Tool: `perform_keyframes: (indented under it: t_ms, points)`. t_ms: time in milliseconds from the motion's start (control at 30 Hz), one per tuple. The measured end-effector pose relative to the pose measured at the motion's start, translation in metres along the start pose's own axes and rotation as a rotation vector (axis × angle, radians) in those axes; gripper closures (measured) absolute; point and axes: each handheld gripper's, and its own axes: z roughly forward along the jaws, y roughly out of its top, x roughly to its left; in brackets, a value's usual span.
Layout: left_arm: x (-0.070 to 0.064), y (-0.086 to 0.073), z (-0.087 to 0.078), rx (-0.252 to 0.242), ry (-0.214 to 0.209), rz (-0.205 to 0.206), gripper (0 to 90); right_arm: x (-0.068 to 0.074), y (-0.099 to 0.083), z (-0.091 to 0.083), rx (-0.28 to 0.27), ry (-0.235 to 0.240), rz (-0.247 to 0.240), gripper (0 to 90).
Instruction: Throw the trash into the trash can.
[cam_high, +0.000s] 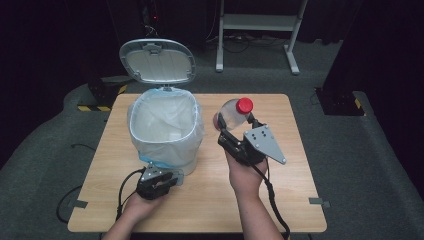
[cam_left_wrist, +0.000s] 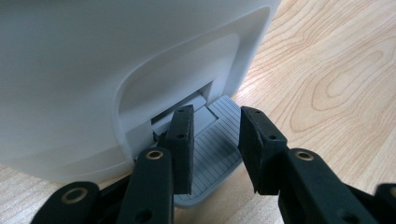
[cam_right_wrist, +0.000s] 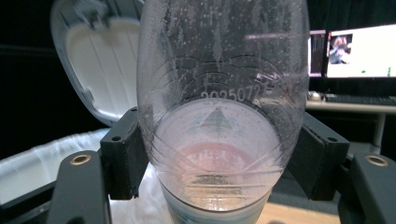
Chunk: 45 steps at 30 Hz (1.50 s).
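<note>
A white pedal bin (cam_high: 165, 130) with a clear liner stands on the left half of the wooden table (cam_high: 295, 170), its lid (cam_high: 157, 61) raised upright. My left gripper (cam_high: 167, 177) is low at the bin's front; in the left gripper view it (cam_left_wrist: 215, 140) is open, jaws set on the grey ribbed pedal (cam_left_wrist: 219, 154) under the bin wall (cam_left_wrist: 93, 70). My right gripper (cam_high: 236, 125) is shut on a clear plastic bottle (cam_high: 232, 114) with a red cap (cam_high: 244, 105), held above the table just right of the bin. The bottle (cam_right_wrist: 219, 93) sits between the jaws, with the lid (cam_right_wrist: 102, 56) behind it.
A white metal stand (cam_high: 260, 22) is on the floor beyond the table. Dark boxes with yellow-striped tape (cam_high: 102, 92) sit at the table's far left corner, another (cam_high: 340, 100) at the far right. A lit monitor (cam_right_wrist: 359, 51) glows behind the bottle.
</note>
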Motion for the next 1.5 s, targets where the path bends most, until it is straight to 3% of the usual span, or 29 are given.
perform_keyframes:
  t_ms: [600, 833, 1500]
  points:
    - [0.0, 0.0, 0.0, -0.005, 0.004, 0.008, 65.5, 0.021, 0.036, 0.018, -0.081, 0.051, -0.003, 29.8]
    - [0.0, 0.0, 0.0, -0.003, 0.002, 0.005, 65.5, 0.032, 0.045, 0.031, -0.097, 0.106, 0.018, 29.8]
    - [0.0, 0.0, 0.0, -0.001, -0.007, 0.006, 64.8, 0.074, 0.032, 0.073, -0.035, 0.217, 0.055, 29.7]
